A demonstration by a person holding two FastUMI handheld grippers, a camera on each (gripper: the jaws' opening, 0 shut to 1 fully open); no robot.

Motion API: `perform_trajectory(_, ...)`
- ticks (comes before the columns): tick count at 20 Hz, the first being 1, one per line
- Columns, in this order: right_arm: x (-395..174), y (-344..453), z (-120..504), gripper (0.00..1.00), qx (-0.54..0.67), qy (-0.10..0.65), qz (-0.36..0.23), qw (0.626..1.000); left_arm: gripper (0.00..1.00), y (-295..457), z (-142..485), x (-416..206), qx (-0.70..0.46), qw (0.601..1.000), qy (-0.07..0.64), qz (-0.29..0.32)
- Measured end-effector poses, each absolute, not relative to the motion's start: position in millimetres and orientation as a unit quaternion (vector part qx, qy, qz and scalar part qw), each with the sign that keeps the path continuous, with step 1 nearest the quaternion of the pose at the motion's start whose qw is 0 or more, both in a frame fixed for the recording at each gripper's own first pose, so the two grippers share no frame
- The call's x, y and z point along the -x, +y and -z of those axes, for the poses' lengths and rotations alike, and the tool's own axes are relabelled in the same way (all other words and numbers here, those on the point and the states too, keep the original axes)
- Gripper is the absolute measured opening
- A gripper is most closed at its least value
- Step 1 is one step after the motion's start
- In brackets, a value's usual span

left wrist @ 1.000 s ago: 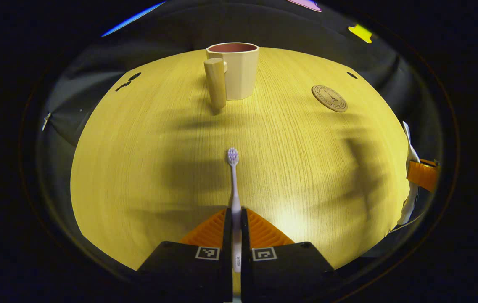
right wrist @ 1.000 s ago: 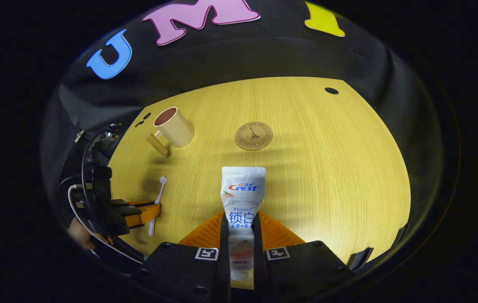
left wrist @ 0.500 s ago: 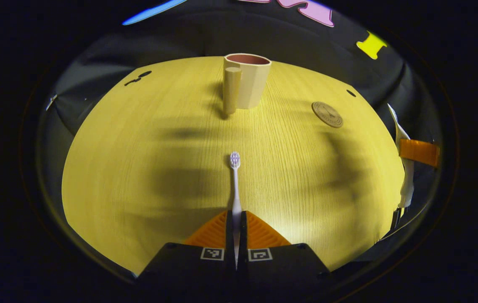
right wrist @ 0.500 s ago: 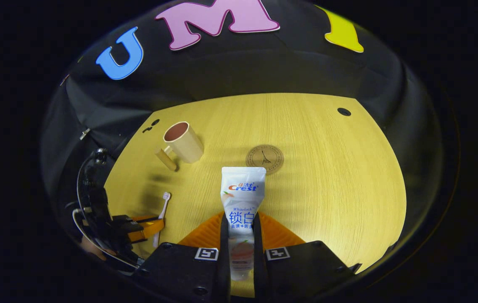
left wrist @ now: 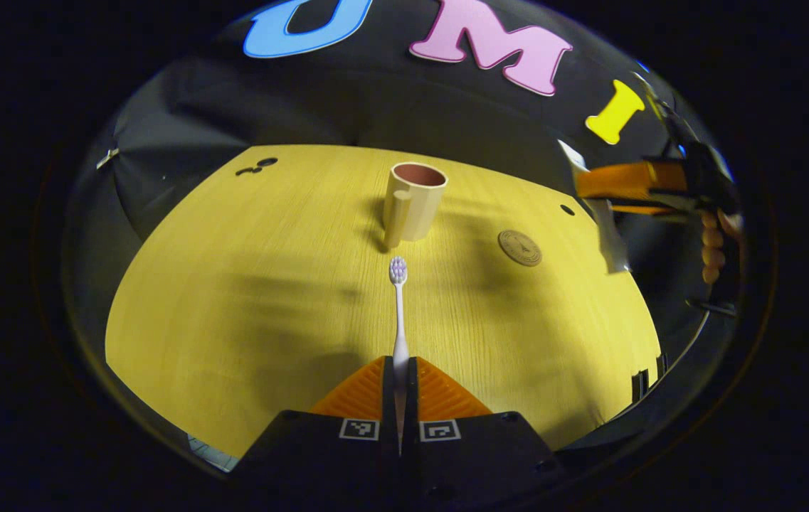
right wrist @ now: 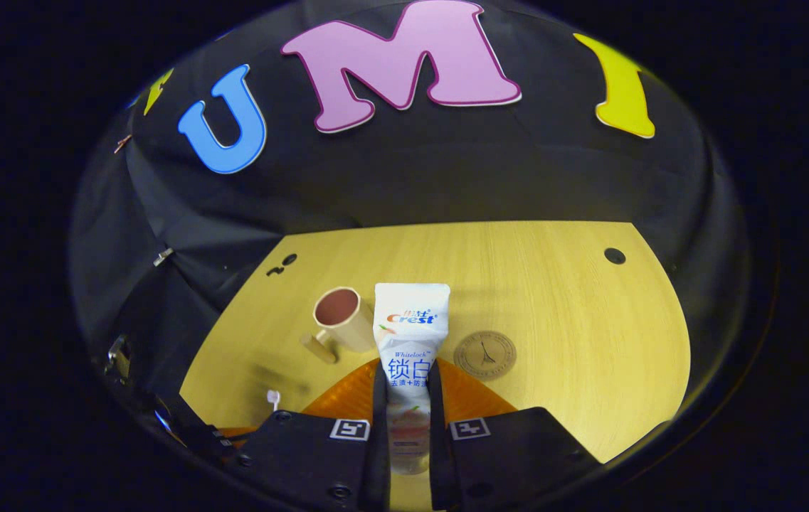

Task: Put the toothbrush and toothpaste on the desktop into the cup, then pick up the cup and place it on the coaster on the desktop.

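Toothbrush (left wrist: 398, 313) clamped by its handle in left gripper (left wrist: 400, 373), light, stiff, aloft | toothpaste tube (right wrist: 410, 334) soft, pinched low in right gripper (right wrist: 408, 387) | handled cup (left wrist: 415, 201) upright on wooden desktop (left wrist: 233, 284) | coaster (left wrist: 519, 248) nearby.

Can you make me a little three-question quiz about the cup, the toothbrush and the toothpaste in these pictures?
1. True or false: the cup already stands on the coaster.
2. What does the left gripper hold? A) toothpaste B) toothbrush C) cup
3. Fill in: the right gripper holds the ____.

Key:
1. False. The cup stands on the bare table, apart from the coaster.
2. B. It is shut on the toothbrush, bristles pointing toward the cup.
3. Toothpaste, its flat end pointing away from the gripper.
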State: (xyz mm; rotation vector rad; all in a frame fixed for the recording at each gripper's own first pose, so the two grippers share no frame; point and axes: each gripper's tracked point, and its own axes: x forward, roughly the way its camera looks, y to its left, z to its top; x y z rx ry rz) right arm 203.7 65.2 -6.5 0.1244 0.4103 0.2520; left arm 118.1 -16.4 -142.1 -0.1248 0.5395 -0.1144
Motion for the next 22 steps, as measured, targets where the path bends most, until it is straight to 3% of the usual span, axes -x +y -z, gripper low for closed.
perform_trajectory(7,-252,130,-40,0.25,-0.066,0.133,-0.171,0.974,0.06,-21,109,-99,0.137,0.960,0.236,0.069)
perform_trajectory(16,-304,199,-44,0.25,-0.071,0.094,-0.230,0.966,0.06,12,89,-98,0.179,0.968,0.172,0.045)
perform_trajectory(22,-343,202,-36,0.25,-0.108,0.079,-0.216,0.967,0.06,16,93,-98,0.198,0.965,0.167,0.034)
